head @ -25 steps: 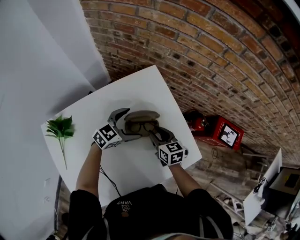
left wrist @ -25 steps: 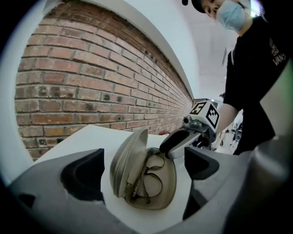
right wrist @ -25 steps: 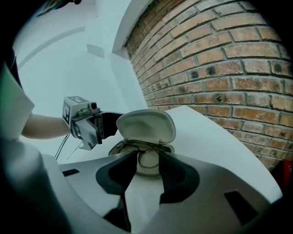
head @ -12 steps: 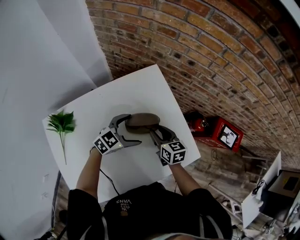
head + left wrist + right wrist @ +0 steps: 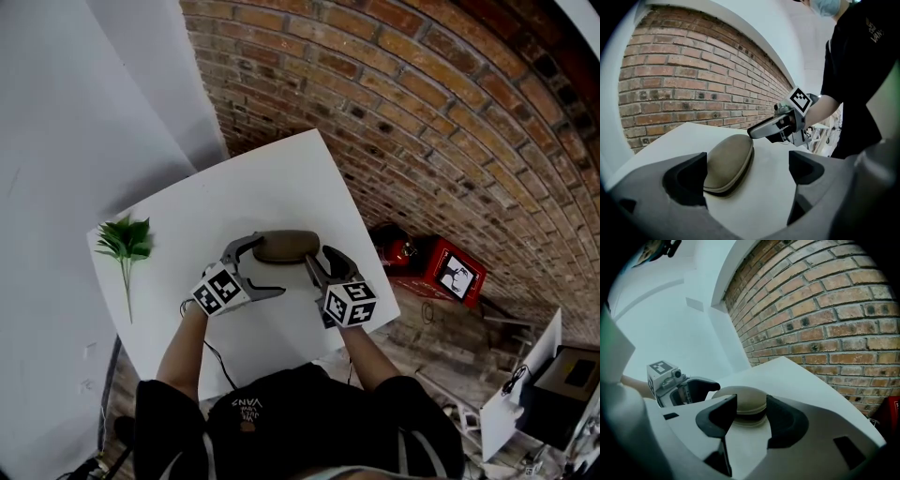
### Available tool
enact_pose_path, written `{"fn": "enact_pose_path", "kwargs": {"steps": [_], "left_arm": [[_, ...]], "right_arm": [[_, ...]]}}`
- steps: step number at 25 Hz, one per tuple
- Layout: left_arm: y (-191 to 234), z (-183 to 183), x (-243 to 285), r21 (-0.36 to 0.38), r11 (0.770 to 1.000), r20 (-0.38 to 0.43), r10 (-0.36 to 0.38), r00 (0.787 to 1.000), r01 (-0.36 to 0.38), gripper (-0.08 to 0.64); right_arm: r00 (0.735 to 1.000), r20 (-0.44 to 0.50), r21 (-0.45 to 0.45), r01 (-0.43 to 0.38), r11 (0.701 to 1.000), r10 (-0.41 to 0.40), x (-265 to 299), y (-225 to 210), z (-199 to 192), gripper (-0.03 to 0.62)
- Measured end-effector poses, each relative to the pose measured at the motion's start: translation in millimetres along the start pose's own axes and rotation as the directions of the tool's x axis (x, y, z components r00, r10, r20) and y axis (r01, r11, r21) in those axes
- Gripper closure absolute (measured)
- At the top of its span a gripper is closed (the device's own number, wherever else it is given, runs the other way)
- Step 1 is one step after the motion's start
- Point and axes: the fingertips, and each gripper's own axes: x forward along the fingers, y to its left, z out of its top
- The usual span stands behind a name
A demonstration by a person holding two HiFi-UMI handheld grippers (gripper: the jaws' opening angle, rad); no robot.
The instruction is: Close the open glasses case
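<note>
The tan glasses case lies closed on the white table, its lid down on its base. My left gripper is open just left of it, one finger curved round the case's far left end; no pad is seen touching. In the left gripper view the case lies ahead, nearer the left finger. My right gripper is at the case's right end. Its jaws are opening, and the case's end sits just beyond the two fingertips, unpressed.
A green leafy sprig lies at the table's left edge. A brick wall runs behind and to the right of the table. Below its right edge, red boxes stand on the floor. The person's body is at the near edge.
The case's lid, open a second ago with glasses showing inside, has come down shut. The left gripper has let go of the lid and drawn back a little. The right gripper's jaws have widened.
</note>
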Motion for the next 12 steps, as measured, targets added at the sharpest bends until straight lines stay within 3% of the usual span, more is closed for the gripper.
{"fn": "enact_pose_path", "kwargs": {"steps": [12], "left_arm": [[-7, -9, 5, -0.010, 1.000, -0.011, 0.019, 1.000, -0.019, 0.018]], "right_arm": [[0.996, -0.086, -0.074, 0.031, 0.997, -0.037, 9, -6, -19, 0.387]]}}
